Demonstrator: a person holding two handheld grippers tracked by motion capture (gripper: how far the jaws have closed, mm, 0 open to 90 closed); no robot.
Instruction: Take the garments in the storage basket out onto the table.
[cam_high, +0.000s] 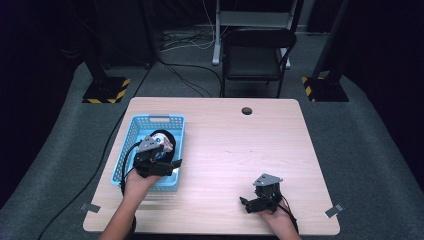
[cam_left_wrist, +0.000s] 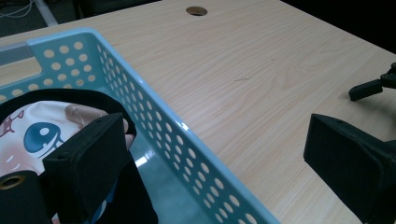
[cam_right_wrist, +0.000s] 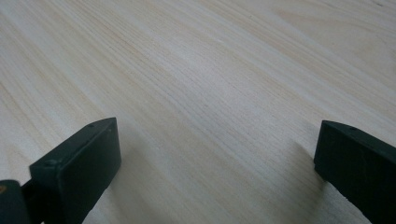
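Note:
A light blue perforated basket (cam_high: 131, 131) stands on the left part of the wooden table (cam_high: 240, 150). In it lies a soft black-edged item with a cartoon print (cam_high: 162, 140). My left gripper (cam_high: 167, 159) hangs over the basket's near right side and is open. In the left gripper view its jaws (cam_left_wrist: 215, 140) straddle the basket wall (cam_left_wrist: 163, 135): one over the printed item (cam_left_wrist: 42, 126), the other over bare table. Neither jaw presses on anything. My right gripper (cam_high: 250, 202) rests low at the table's front right. Its jaws (cam_right_wrist: 215, 140) stand wide open over bare wood.
A round cable hole (cam_high: 246, 111) sits near the table's far edge. A black chair (cam_high: 257, 55) and stand feet with yellow-black stripes (cam_high: 106, 91) are on the floor beyond. One jaw of the right gripper (cam_left_wrist: 369, 86) shows at the right in the left gripper view.

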